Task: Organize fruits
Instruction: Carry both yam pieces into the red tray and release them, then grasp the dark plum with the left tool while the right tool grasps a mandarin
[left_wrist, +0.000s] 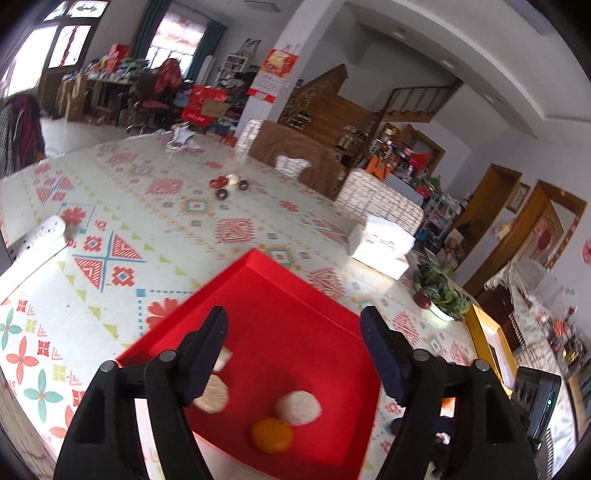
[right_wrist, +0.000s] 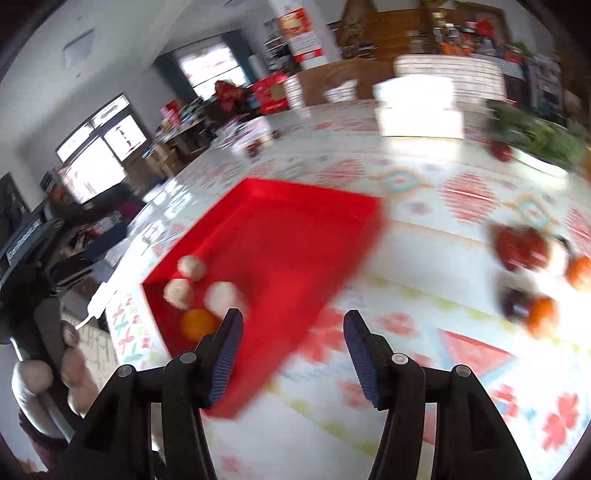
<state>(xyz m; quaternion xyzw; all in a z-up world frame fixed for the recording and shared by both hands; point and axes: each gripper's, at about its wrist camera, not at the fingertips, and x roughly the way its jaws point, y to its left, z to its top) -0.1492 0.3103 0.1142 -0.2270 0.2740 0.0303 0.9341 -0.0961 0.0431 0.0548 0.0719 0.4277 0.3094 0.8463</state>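
Partial completion was recorded. The red tray (left_wrist: 295, 325) stood on the patterned worktop (left_wrist: 147, 206) and held four fruits near one corner: one orange (left_wrist: 272, 435) and three pale round fruits, the nearest (left_wrist: 298, 407) touching the orange, the other two (left_wrist: 211, 395) close by and partly hidden behind a finger of the left gripper (left_wrist: 293, 350). That gripper hung above the tray with its fingers wide apart and nothing between them.

The right gripper (right_wrist: 293, 354) was over the worktop at the tray's edge, its fingers likewise apart and empty. In its view, fruit remained loose on the worktop, well away from the tray: a dark red piece (right_wrist: 521, 247), two orange pieces (right_wrist: 541, 314) and a dark item (right_wrist: 515, 301) beside one of them. Heavy blur prevented firmer identification. A further dark red fruit (left_wrist: 422, 300) lay by the potted plant (left_wrist: 443, 295).

Judgement: roughly half the visible fruit had been gathered; the loose group was outstanding.

Writing: a red wall calendar (left_wrist: 271, 79) and red cartons in the background carried print, none legible. No brand could be read.
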